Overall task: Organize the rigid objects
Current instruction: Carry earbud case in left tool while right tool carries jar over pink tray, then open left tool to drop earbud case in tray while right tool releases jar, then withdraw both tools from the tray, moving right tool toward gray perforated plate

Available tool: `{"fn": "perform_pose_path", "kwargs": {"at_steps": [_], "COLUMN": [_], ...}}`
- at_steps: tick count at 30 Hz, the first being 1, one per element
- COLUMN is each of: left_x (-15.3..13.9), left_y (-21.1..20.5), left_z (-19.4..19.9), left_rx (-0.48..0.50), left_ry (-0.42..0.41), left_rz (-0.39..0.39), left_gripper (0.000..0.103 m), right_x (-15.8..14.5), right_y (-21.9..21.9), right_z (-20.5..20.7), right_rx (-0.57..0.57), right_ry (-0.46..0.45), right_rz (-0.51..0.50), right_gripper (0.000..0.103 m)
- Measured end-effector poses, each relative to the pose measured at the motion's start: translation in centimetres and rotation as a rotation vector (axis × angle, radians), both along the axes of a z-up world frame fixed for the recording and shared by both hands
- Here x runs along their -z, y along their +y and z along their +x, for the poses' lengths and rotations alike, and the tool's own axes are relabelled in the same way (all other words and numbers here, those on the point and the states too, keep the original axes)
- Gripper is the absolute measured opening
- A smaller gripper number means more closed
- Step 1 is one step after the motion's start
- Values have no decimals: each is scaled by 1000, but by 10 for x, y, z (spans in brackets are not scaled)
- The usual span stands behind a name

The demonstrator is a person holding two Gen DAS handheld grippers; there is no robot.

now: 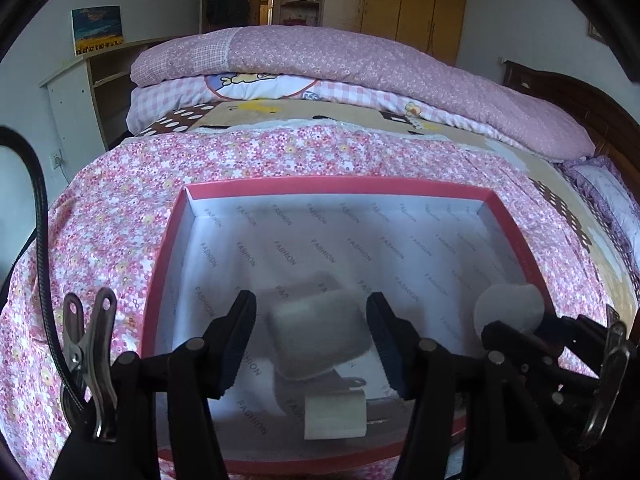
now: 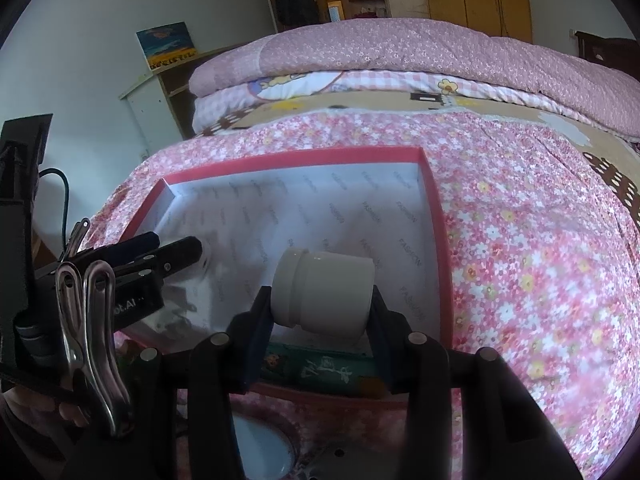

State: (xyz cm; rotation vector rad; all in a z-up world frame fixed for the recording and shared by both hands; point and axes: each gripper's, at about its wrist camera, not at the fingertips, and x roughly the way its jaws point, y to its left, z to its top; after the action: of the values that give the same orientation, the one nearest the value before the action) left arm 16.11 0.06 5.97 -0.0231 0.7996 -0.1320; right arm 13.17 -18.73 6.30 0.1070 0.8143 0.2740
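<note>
The left tool (image 1: pixel 312 344) hangs over the red box (image 1: pixel 164 264) on the bed (image 1: pixel 120 208), its fingers spread. A blurred white case (image 1: pixel 320 336) sits between them with a gap on each side, so nothing is pinched. Below it a white charger (image 1: pixel 336 416) lies on the box floor near the front wall. Further right, the right tool (image 2: pixel 320 320) pinches a white jar (image 2: pixel 324 292) lying sideways, lid to the left, above the near right corner of the box. A green packet (image 2: pixel 320 368) lies in the box just under the jar
</note>
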Motion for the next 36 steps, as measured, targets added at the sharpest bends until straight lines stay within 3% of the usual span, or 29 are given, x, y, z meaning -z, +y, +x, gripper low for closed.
{"fn": "perform_pose_path", "kwargs": {"at_steps": [6,22,36], "left_x": [-5,-22,-27], "left_y": [-2,-7,-11], "left_z": [-4,-45,-81], "left_rx": [3,21,15], "left_ry": [-8,-19,-3], "left_rz": [6,22,-16], "left_gripper": [63,63,63], "right_x": [-6,-25,-15], "right_y": [3,-9,-24], "right_z": [-4,-37,-80], "right_rx": [2,-11,-30], "right_ry": [-29,-50,-3], "right_rz": [-21,49,58], "right_gripper": [54,55,55]}}
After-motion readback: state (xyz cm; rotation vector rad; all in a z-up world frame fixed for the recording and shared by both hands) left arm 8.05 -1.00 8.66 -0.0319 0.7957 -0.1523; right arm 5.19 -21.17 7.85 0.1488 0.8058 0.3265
